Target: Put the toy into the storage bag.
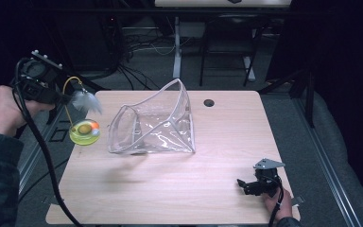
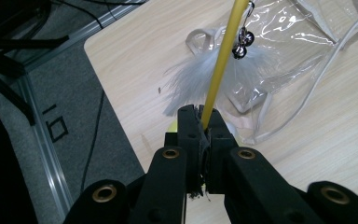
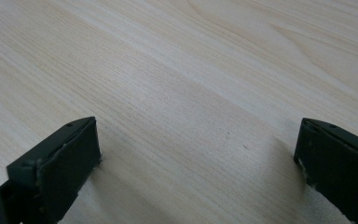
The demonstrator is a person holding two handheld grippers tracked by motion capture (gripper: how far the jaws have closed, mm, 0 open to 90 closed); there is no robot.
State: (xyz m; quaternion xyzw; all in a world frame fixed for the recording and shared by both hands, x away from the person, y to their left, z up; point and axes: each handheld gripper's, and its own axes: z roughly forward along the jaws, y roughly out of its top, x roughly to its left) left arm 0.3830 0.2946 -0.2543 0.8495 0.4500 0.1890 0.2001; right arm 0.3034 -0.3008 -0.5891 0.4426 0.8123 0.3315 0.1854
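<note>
Cat toy (image 1: 84, 128): yellow-green round base with a thin yellow wire stem (image 2: 220, 65) arching up to a white feather tuft (image 1: 86, 100) and small bells (image 2: 241, 44). In the high view it is at the table's (image 1: 170, 189) left edge, just left of the clear plastic pouch (image 1: 153, 124); whether the base sits on the wood or hangs just above it, the frames don't settle.

You hold it by the stem, not the base, probably because the wire is the only part thin enough to pinch, and gripping there lets the base hang below and go into the pouch first. The pouch stands with its white-trimmed mouth gaping up and left, toward the toy (a convenient way in).

Left gripper (image 2: 199, 116): jaws drawn tight together, pads clamped on the yellow stem, feathers just beyond the tips.

Right gripper (image 1: 246, 185): low over the table near its right front corner, well apart from the pouch; jaws spread wide, bare wood between them, gripping nothing.
</note>
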